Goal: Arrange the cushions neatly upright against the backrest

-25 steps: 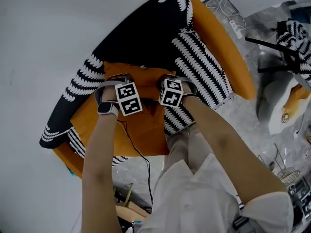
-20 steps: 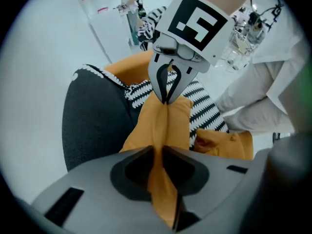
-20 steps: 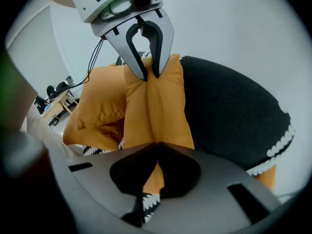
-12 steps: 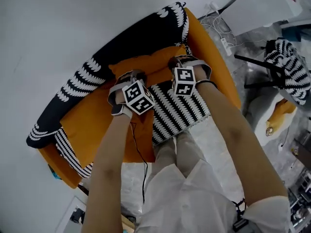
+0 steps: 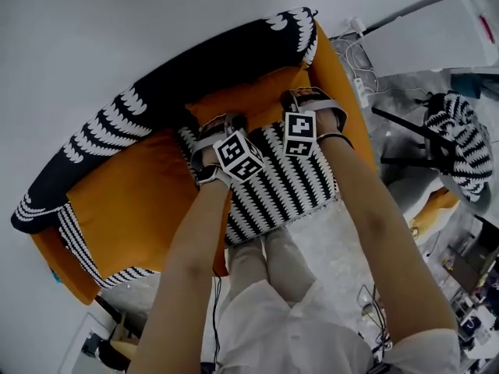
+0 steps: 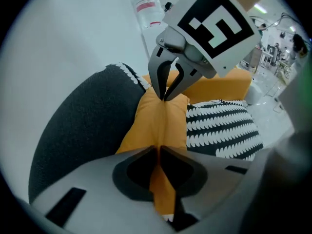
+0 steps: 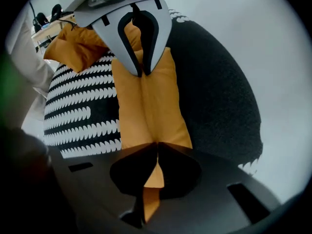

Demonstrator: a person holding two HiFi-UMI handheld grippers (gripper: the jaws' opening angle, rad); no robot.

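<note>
You moved the orange cushion (image 5: pixel 249 100) toward 12 o'clock, seemingly against the backrest (image 5: pixel 156 92); left gripper (image 6: pixel 158 152) jaws just closed further on it.

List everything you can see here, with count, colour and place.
sofa: one, orange, middle
throw: one, black with white pattern, over the backrest
orange cushion: one, orange, against the backrest
patterned cushion: one, black and white, on the seat before it
cables: several, white, floor right of sofa
left gripper: one, grey, jaws just closing, pinching orange cushion
right gripper: one, grey, shut on orange cushion
forearms: two, bare, reaching from below
</note>
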